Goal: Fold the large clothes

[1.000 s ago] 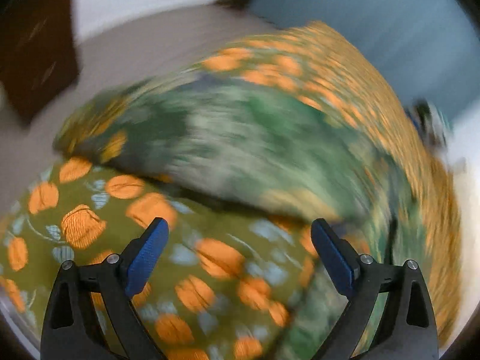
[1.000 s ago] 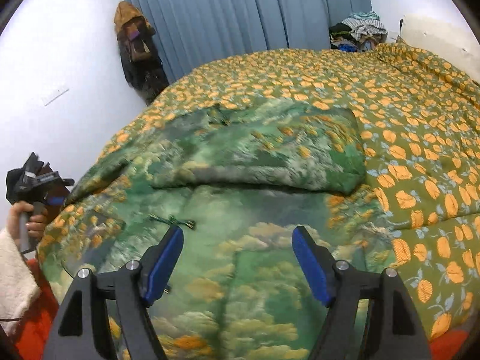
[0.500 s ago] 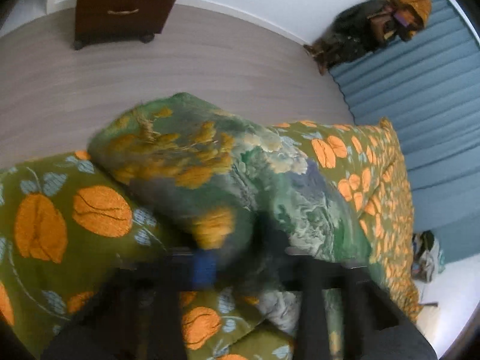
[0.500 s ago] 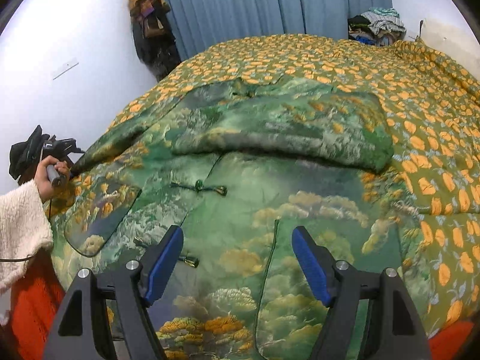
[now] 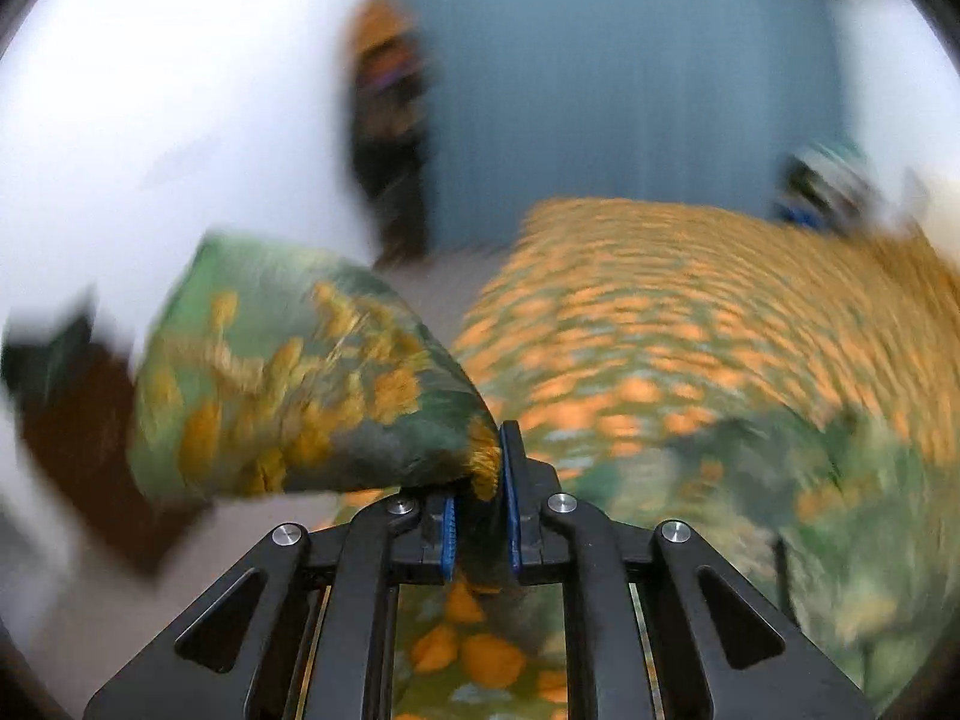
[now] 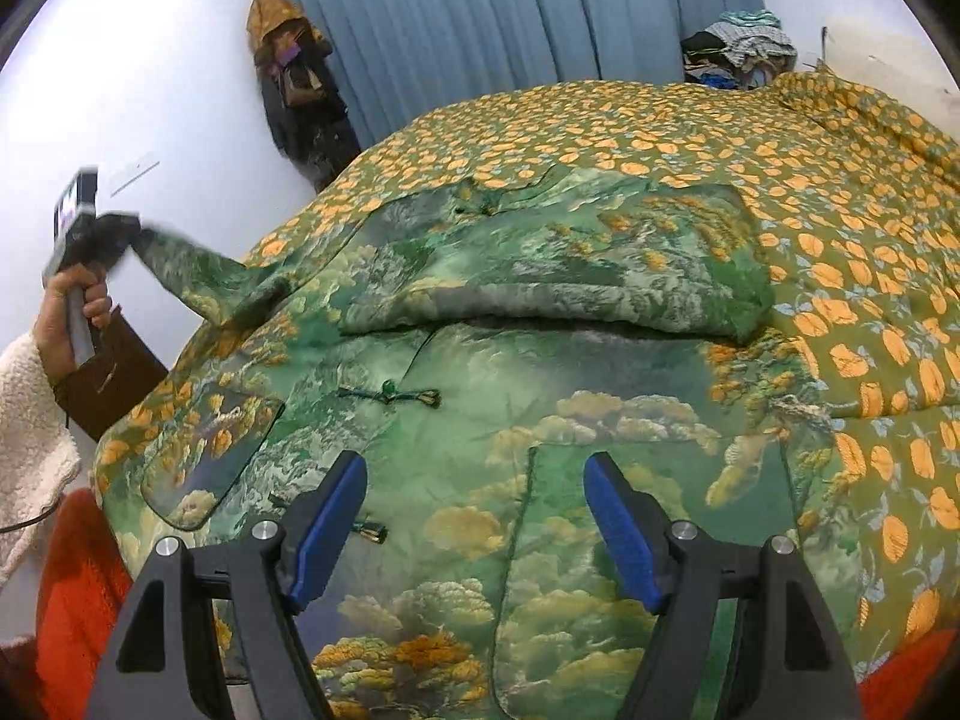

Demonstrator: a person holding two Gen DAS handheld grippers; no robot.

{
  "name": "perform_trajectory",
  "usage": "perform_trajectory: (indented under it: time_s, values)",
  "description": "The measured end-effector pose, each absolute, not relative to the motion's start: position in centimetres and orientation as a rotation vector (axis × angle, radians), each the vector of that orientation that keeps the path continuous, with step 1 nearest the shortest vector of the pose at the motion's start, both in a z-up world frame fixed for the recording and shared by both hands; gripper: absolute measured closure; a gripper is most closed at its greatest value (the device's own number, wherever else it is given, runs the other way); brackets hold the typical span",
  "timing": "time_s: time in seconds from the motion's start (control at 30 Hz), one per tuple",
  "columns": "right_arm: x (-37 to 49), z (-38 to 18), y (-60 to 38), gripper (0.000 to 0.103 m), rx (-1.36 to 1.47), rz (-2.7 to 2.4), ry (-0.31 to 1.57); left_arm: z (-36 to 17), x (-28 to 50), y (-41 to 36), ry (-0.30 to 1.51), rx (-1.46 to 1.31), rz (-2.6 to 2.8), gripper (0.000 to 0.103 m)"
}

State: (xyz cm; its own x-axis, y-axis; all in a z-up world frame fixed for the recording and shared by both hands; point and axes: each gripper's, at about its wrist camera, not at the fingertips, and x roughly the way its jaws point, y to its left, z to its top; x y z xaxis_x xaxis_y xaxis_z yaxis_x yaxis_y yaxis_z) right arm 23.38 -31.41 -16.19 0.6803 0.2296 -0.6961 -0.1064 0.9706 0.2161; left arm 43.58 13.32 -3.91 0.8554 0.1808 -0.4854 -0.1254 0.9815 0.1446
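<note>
Left gripper [image 5: 480, 498] is clenching sleeve [image 6: 198, 276], stretching it leftward off jacket [image 6: 540, 420]; right gripper [image 6: 474, 522], released, is hovering over jacket's hem.

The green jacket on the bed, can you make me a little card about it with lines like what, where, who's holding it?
what: green jacket with cloud and tree pattern
where: spread on a bed cover with orange leaves
far sleeve: folded across the chest
near sleeve: lifted off the bed, off the left edge
left tool: shut on the sleeve end
right tool: open, above the jacket's lower front, holding nothing
fastenings: knot buttons down the front
behind: blue curtain
</note>
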Motion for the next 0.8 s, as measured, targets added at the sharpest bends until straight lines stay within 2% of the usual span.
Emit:
perform_trajectory:
  time_s: [0.1, 0.23, 0.27, 0.33, 0.37, 0.4, 0.43, 0.47, 0.5, 0.57, 0.8]
  values:
    - [23.2, -15.9, -32.3, 0.027, 0.174, 0.172, 0.785, -4.6, 42.1, 5.1, 0.486, 0.310, 0.006, 0.092]
    - [23.0, -15.7, -33.3, 0.027, 0.186, 0.152, 0.774, -9.5, 41.2, -3.8, 0.538, 0.503, -0.155, 0.092]
    - [22.9, -15.7, -33.5, 0.027, 0.187, 0.148, 0.774, -10.7, 41.0, -5.2, 0.569, 0.523, -0.180, 0.090]
    - [22.8, -15.8, -33.9, 0.027, 0.187, 0.140, 0.776, -14.0, 40.8, -7.4, 0.682, 0.555, -0.231, 0.079]
    - [22.8, -15.8, -34.0, 0.026, 0.186, 0.137, 0.779, -15.7, 40.7, -8.1, 0.744, 0.571, -0.246, 0.067]
    - [22.8, -15.9, -34.2, 0.026, 0.186, 0.134, 0.781, -17.1, 40.4, -8.6, 0.801, 0.585, -0.248, 0.058]
    - [22.8, -16.0, -34.4, 0.026, 0.186, 0.132, 0.783, -17.9, 39.8, -8.5, 0.825, 0.590, -0.247, 0.055]
    - [22.8, -15.9, -34.6, 0.027, 0.186, 0.129, 0.783, -18.4, 39.0, -8.1, 0.831, 0.583, -0.254, 0.048]
    - [22.8, -15.9, -34.8, 0.026, 0.187, 0.127, 0.782, -18.3, 38.4, -7.7, 0.831, 0.567, -0.264, 0.037]
    - [23.0, -15.9, -35.1, 0.026, 0.191, 0.124, 0.785, -17.6, 37.1, -6.0, 0.843, 0.493, -0.283, 0.027]
    - [30.0, -14.3, -34.0, 0.026, 0.305, 0.272, 0.809, -14.2, 33.5, 1.3, 0.909, 0.132, -0.246, 0.021]
